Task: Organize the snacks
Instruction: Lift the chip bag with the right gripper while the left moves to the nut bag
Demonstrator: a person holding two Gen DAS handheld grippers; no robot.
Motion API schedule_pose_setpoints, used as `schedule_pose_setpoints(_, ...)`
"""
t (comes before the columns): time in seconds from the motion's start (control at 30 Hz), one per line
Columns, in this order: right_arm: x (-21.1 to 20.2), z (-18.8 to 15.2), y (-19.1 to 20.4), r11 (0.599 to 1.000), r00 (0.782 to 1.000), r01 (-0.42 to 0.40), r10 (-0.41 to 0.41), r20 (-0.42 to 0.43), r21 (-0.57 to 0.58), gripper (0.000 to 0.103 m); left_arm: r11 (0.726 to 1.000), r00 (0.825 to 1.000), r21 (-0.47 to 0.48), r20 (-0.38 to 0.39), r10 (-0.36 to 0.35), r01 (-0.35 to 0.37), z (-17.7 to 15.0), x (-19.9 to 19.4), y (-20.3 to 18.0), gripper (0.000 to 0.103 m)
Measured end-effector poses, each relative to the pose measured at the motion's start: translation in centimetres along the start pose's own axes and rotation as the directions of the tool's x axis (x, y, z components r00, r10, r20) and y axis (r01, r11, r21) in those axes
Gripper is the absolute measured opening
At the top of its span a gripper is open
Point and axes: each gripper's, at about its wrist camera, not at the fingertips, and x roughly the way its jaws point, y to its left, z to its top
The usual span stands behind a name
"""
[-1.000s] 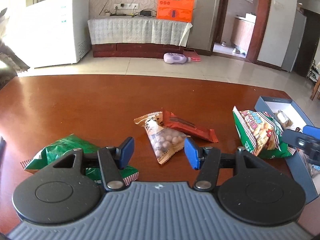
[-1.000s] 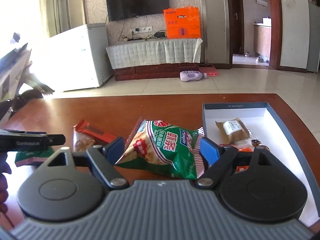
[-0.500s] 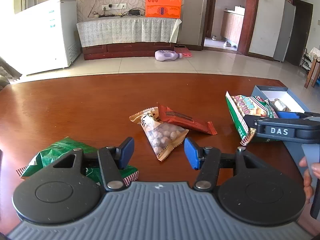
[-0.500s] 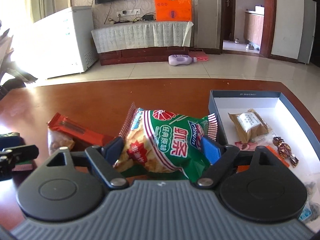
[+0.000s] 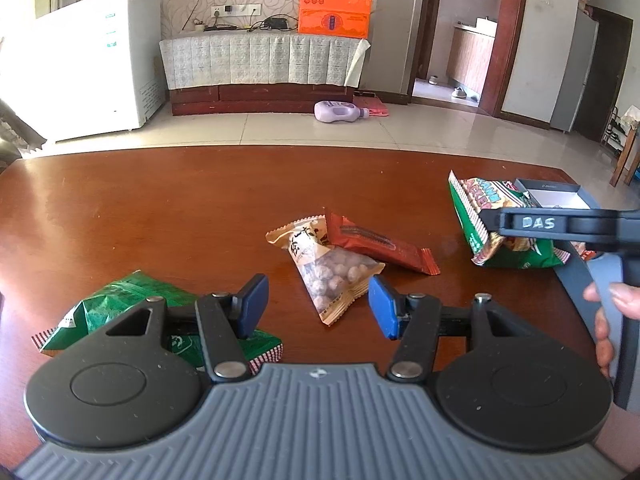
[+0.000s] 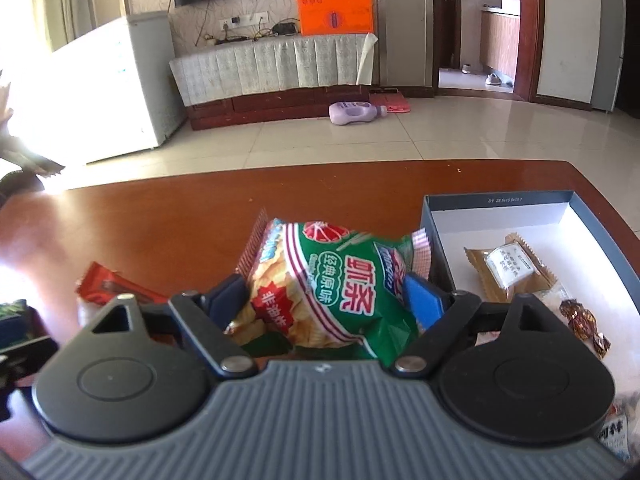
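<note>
My right gripper (image 6: 324, 300) is shut on a green chip bag (image 6: 328, 288) and holds it just left of the grey open box (image 6: 496, 200). The same bag (image 5: 476, 204) and the right gripper (image 5: 516, 236) show at the right of the left wrist view. My left gripper (image 5: 318, 306) is open and empty above the table. A clear bag of nuts (image 5: 332, 268) lies just ahead of it, with a red snack bar (image 5: 376, 242) behind it. A second green bag (image 5: 132, 308) lies under the left finger.
The box holds a brown wrapped cake (image 6: 510, 266) and small wrapped candies (image 6: 580, 320). The brown table (image 5: 160, 208) ends at its far edge towards the tiled floor. The red bar also shows in the right wrist view (image 6: 108, 286).
My right gripper has closed on the green chip bag and lifted it. The left gripper has stayed open in about the same place.
</note>
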Motion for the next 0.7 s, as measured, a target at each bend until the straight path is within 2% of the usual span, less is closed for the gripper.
schedule_pose_setpoints(0.1,0.7,-0.4,0.5,0.999,0.999,-0.044,0.043,-0.028,-0.031,0.089,1.000,1.000,-0.001,-0.005,0.002,-0.002,0.1,0.3,0.0,0.062)
schedule_pose_setpoints(0.2,0.4,-1.0,1.0,0.994,0.998,-0.054,0.051,-0.033,-0.092,0.089,1.000,1.000,-0.006,-0.004,0.002,-0.002,0.1,0.6,-0.1,0.062)
schedule_pose_setpoints(0.37,-1.4,-1.7,1.2,0.988,0.995,-0.092,0.085,-0.060,-0.123,0.082,1.000,1.000,-0.015,-0.002,0.000,0.000,0.2,1.4,-0.5,0.062)
schedule_pose_setpoints(0.57,-4.9,-3.1,1.5,0.972,0.983,-0.156,0.136,-0.120,-0.177,0.081,0.993,0.999,-0.114,-0.027,-0.041,0.037,0.3,3.8,-0.7,0.062)
schedule_pose_setpoints(0.7,-6.8,-4.2,1.5,0.960,0.982,-0.159,0.130,-0.134,-0.229,0.081,0.990,0.998,-0.137,-0.043,-0.048,0.042,0.4,5.3,-1.4,0.062)
